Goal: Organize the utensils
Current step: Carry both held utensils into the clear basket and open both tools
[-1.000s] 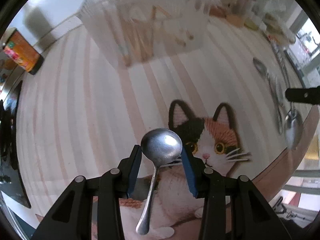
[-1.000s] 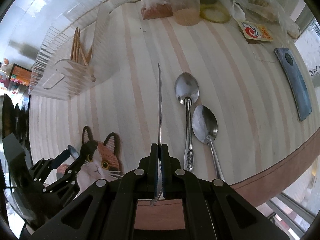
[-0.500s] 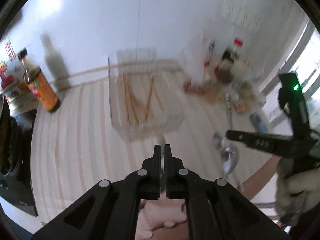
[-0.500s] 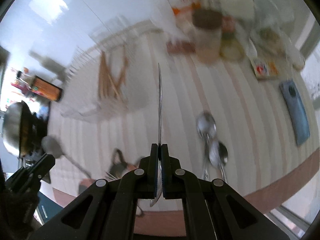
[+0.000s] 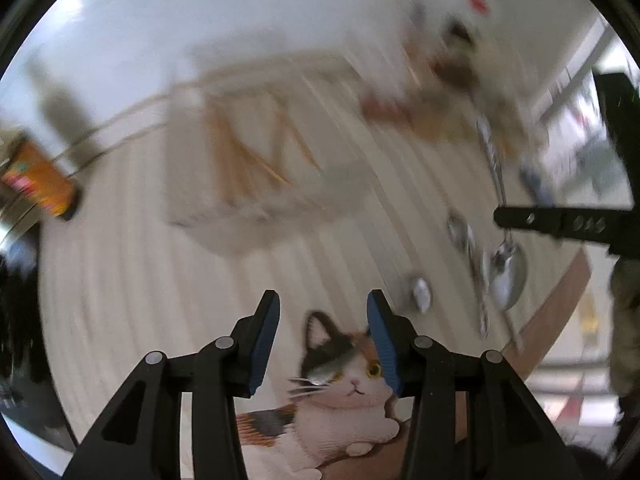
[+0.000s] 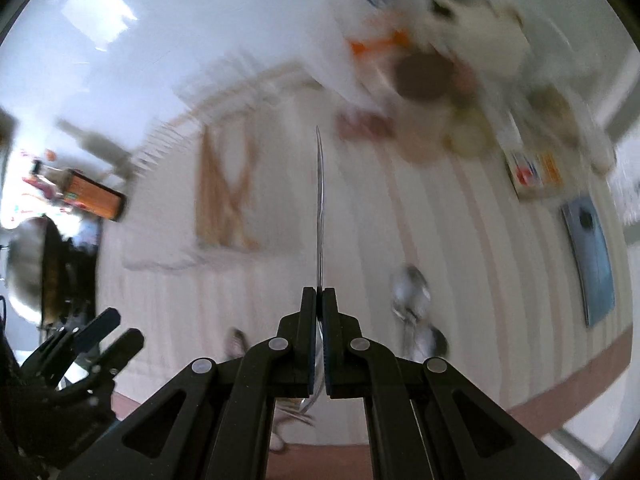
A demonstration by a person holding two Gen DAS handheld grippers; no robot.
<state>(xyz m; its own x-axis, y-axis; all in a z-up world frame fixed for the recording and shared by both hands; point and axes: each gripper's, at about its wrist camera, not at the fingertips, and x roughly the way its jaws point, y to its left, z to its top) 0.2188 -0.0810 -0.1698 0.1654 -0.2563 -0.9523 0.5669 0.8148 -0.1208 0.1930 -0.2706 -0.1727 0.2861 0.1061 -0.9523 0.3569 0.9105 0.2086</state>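
Note:
My left gripper (image 5: 324, 312) hangs over the cat-print mat (image 5: 344, 408); its jaws are opening and nothing sits between the blue pads. A blurred grey smear (image 5: 324, 374) lies over the cat's face; I cannot tell what it is. My right gripper (image 6: 318, 292) is shut on a metal spoon (image 6: 319, 200), seen edge-on with the handle pointing away. In the left wrist view that spoon (image 5: 508, 276) hangs bowl-down from the right gripper (image 5: 500, 216). Two spoons (image 6: 410, 292) lie on the striped table. The clear organizer tray (image 5: 260, 168) with wooden chopsticks stands behind.
An orange-labelled bottle (image 5: 36, 176) stands at the far left. Jars and packets (image 6: 420, 80) crowd the back right, with a blue phone (image 6: 592, 256) beside them. The table's brown front edge (image 6: 560, 384) curves along the right. Both views are motion-blurred.
The left gripper shut on the spoon from the cat mat and lifted it; now its jaws stand apart and empty. The right gripper has risen, still gripping its spoon.

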